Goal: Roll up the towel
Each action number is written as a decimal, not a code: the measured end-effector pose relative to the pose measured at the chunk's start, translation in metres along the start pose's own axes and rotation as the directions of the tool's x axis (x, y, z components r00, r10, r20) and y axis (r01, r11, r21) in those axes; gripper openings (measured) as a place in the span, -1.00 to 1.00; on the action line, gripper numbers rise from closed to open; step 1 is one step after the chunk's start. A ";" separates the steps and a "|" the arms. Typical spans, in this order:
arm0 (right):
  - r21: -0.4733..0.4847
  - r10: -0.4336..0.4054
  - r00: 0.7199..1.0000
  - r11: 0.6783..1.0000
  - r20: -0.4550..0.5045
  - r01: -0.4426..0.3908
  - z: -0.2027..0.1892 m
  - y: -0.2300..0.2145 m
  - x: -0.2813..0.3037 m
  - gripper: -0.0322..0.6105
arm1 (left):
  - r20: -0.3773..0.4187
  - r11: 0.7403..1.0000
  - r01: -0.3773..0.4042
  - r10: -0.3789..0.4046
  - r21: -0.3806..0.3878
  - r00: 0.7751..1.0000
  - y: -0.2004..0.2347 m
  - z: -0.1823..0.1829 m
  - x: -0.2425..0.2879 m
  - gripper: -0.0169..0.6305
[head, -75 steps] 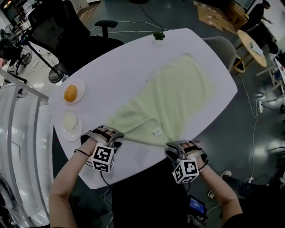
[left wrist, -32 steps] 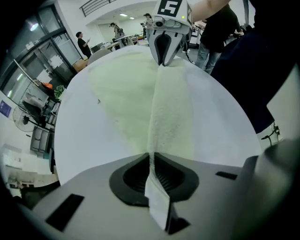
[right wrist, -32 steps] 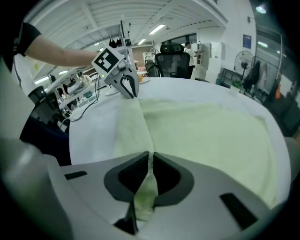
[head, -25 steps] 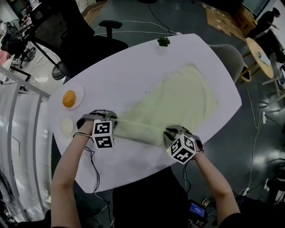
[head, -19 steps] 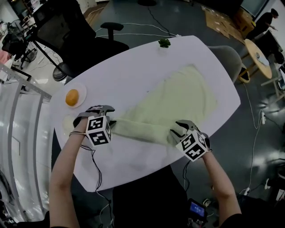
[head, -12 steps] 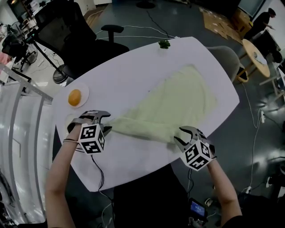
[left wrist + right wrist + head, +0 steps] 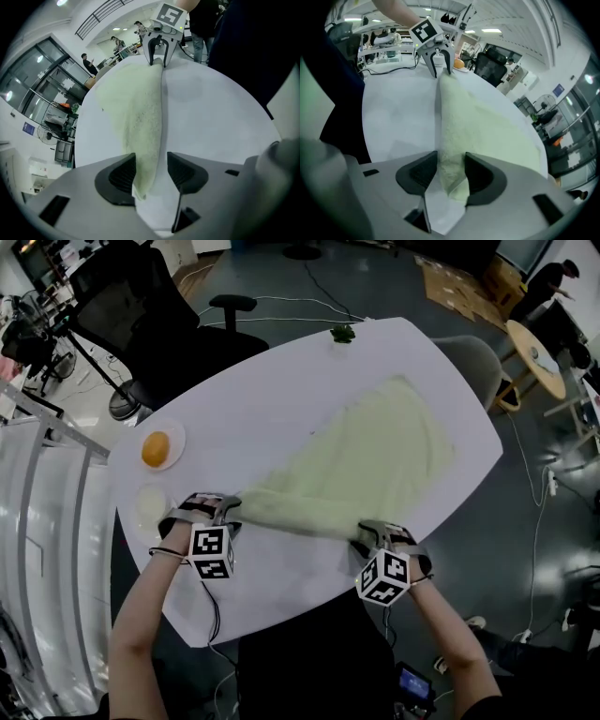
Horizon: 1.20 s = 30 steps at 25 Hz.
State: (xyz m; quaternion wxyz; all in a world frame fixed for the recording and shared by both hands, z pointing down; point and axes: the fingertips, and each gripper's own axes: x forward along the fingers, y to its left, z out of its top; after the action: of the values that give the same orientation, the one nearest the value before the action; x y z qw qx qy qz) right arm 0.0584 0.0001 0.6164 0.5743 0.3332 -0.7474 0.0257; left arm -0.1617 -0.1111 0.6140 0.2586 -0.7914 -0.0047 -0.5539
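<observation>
Rolling in progress, regrip phase. The pale green towel (image 7: 375,451) lies flat across the white table (image 7: 281,381), its near edge already wound into a short roll (image 7: 295,514) that runs between the two grippers; most of the cloth beyond it is still unrolled. Compared with a second ago, when both grippers were clamped on the roll's ends, both sets of jaws have just been opening, the grippers drew a little outward, and they now sit at the ends of the roll again. The left gripper (image 7: 151,176) is released: the roll's end stands in its gap, lying against one pad and clear of the other. The right gripper (image 7: 451,176) is likewise parted — the roll's end fills the gap and brushes both pads, but is not visibly pinched. This reads as a reset between turns, not a finish: one turn has been laid and let go, and the roll holds its shape on the table unaided. The likely next step is to close on both ends and turn the roll forward over the flat cloth — evenly, or it will skew.
</observation>
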 end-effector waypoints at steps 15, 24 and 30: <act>0.002 -0.040 0.999 0.999 -0.022 0.040 -0.014 0.010 -0.028 -0.79 | -0.077 0.997 -0.035 0.040 0.073 0.996 0.036 -0.005 -0.006 -0.84; 0.005 -0.022 1.000 1.000 0.017 0.022 0.000 0.032 -0.061 -0.79 | -0.104 0.990 0.059 -0.047 0.125 0.993 -0.004 -0.015 -0.041 -0.85; 0.018 0.079 0.997 0.997 0.025 -0.079 0.007 0.097 -0.060 -0.79 | -0.136 0.978 0.176 -0.160 0.114 0.978 -0.068 -0.036 -0.057 -0.85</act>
State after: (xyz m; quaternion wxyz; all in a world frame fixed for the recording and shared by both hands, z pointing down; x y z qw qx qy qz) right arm 0.0086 0.1007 0.5951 0.5605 0.3093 -0.7665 0.0516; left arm -0.2354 -0.0516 0.6004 0.2599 -0.7336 -0.0902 -0.6214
